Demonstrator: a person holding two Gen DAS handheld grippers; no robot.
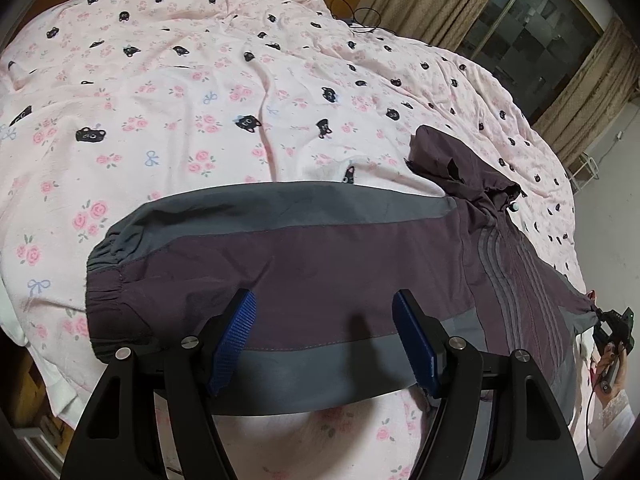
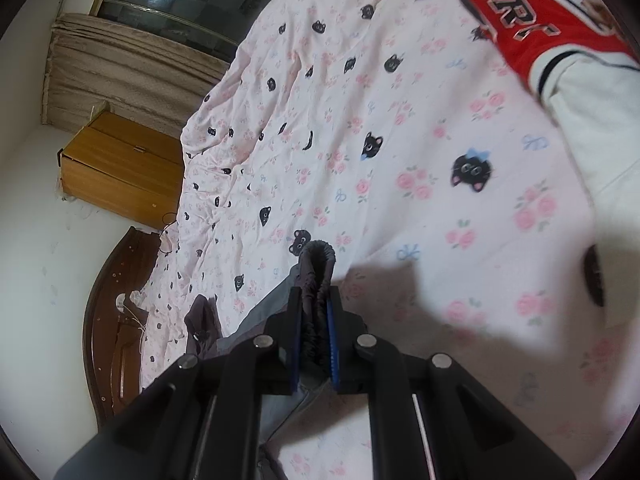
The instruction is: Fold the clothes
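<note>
The jacket [image 1: 320, 256] is plum with grey bands and grey stripes. The sheet [image 1: 200, 92] is pink, printed with roses, bows and black cats. The jersey [image 2: 532, 20] is red and white.

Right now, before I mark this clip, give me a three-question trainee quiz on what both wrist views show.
1. True or false: the left claw is clamped on the purple-grey jacket.
2. What does the right claw grip? A) the red garment B) an elastic cuff C) the bedsheet
3. Fill in: the bedsheet shows pink roses and black ___ faces.

Key: 1 false, it is open over the fabric; 2 B; 3 cat.
</note>
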